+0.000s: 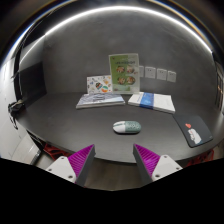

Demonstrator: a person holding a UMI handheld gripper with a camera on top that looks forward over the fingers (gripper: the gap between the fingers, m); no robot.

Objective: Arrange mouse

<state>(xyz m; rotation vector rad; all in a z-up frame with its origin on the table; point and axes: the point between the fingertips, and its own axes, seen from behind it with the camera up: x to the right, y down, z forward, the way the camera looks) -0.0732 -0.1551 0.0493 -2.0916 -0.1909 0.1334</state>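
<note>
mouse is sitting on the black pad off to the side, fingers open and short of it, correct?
Not quite. In the gripper view the mouse sits on the bare grey table, just ahead of the fingers, not on the black pad, which lies apart from it to the side. The rest holds: the gripper is open and short of the mouse.
</note>
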